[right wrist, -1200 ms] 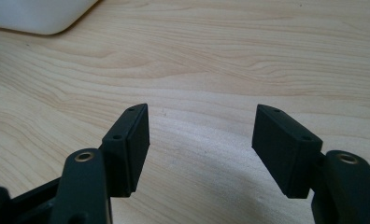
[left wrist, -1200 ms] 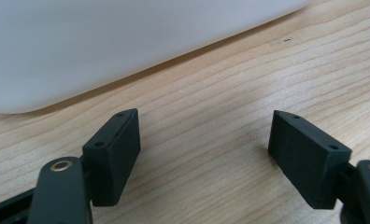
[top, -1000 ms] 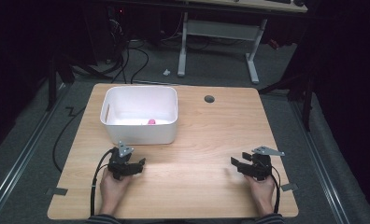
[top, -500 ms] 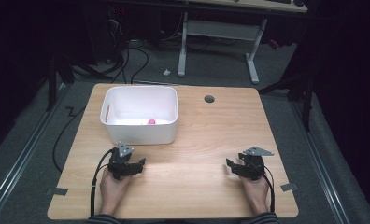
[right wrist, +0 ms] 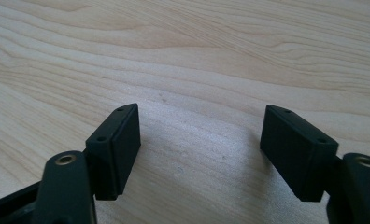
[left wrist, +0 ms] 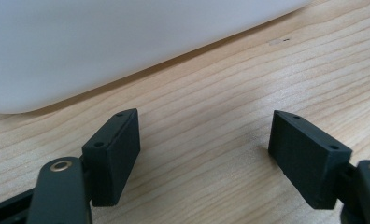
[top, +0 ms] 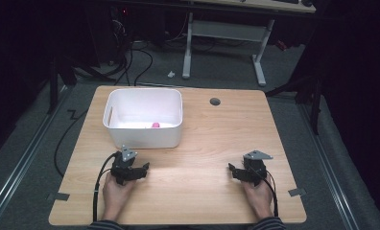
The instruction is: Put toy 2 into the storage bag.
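Two grippers sit low in the high view on our wooden table [top: 202, 124]. We see the white bin [top: 145, 117] at upper left, just above the left gripper [top: 142, 168], jaws spread on nothing. The right gripper [top: 232, 170], lower right, has just been opening, nothing between. A small pink thing [top: 155, 125] lies inside the bin.

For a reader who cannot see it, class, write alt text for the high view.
A person's two hands rest on a wooden table, each holding a black claw: the left claw just in front of a white bin, the right claw open over bare wood. A small pink object lies inside the bin.
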